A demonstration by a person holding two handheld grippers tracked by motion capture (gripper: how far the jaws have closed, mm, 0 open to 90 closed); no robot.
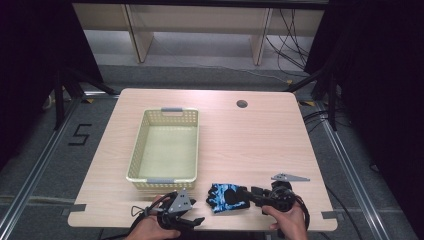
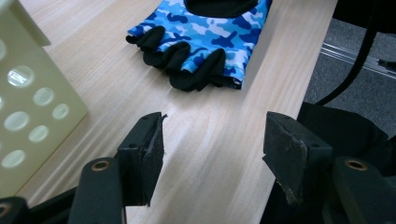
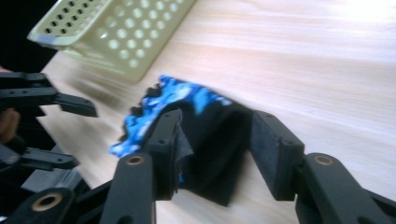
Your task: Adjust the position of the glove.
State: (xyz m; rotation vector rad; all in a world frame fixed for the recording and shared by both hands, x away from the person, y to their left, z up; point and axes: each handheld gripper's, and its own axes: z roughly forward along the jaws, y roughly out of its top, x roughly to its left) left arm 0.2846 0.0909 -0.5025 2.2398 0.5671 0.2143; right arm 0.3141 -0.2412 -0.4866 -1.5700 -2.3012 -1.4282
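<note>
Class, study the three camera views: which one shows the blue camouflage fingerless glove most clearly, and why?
The left gripper view: the glove lies sharp and unobstructed, its black finger stubs distinct. In the high view the glove is small and distant. In the right gripper view the glove is blurred, partly behind the jaws.

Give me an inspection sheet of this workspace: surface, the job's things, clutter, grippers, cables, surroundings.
Surface: light wood table, with a round hole near the far edge.
Job's things: blue camouflage fingerless glove lying flat near the front edge; pale yellow perforated basket to its left, nothing in it.
Clutter: nothing seen.
Grippers: left gripper open over bare wood, short of the glove's finger ends; right gripper at the glove's black cuff end, which lies between its jaws; whether the pads press cannot be told.
Cables: black cables trail from both grippers at the front edge; more lie on the floor at the far right.
Surroundings: grey floor, dark curtains on both sides, light wooden furniture behind.
</note>
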